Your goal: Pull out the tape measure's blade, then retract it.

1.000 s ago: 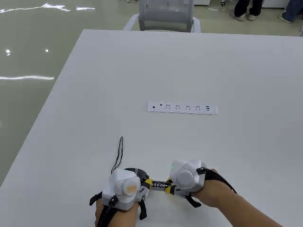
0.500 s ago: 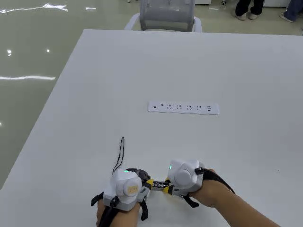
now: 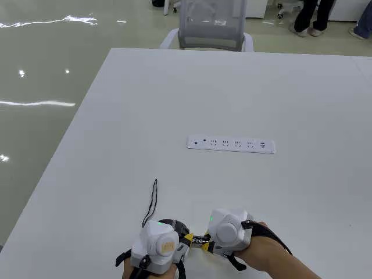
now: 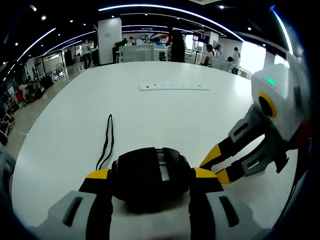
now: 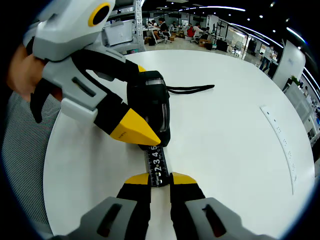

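Near edge of the white table (image 3: 174, 99), head view and both gripper views. At left, a black wrist strap (image 3: 152, 197) trails away from the tape measure (image 5: 152, 107) toward the far side. The left gripper (image 4: 151, 176) clamps the black case between its yellow-tipped fingers (image 4: 97, 175), one on each flank, and the case rests on the tabletop. A short length of numbered blade (image 5: 156, 162) runs rightward out of the case. The right gripper (image 5: 160, 179) pinches that blade between its tips, just beside the case. A white power strip (image 3: 231, 144) lies farther off, right of centre; a grey chair (image 3: 209, 23) stands at the far edge.
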Motion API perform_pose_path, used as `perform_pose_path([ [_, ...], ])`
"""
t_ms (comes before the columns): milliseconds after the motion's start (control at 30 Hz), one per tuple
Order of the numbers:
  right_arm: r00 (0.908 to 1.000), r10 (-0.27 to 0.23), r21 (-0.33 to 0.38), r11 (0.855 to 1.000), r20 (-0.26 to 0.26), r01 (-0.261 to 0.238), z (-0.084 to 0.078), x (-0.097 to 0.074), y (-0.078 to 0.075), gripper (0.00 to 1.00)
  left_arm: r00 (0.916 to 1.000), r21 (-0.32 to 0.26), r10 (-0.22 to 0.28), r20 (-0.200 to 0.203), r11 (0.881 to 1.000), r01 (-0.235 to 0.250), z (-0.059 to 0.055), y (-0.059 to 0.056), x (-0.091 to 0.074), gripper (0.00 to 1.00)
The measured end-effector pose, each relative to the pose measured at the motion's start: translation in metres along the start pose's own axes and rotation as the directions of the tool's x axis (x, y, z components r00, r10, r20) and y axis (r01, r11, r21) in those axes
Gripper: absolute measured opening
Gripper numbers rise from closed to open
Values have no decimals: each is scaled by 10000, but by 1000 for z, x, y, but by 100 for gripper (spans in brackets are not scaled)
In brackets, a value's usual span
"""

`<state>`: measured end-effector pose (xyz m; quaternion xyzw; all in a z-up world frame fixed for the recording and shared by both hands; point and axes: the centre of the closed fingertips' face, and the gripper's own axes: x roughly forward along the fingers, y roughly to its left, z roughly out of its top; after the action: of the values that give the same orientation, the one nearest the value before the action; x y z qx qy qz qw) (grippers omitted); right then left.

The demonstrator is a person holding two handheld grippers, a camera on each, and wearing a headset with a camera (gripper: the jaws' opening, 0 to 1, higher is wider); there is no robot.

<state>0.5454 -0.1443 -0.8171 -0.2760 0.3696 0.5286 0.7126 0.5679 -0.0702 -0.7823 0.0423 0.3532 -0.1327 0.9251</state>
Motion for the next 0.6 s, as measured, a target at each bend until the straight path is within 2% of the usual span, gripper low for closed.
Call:
perform_pose_path([
  [600,10000,66,5,10000,56,-66,7,6,1,13,10000,-20,-14,6,10000,14,0,-1,0,58],
])
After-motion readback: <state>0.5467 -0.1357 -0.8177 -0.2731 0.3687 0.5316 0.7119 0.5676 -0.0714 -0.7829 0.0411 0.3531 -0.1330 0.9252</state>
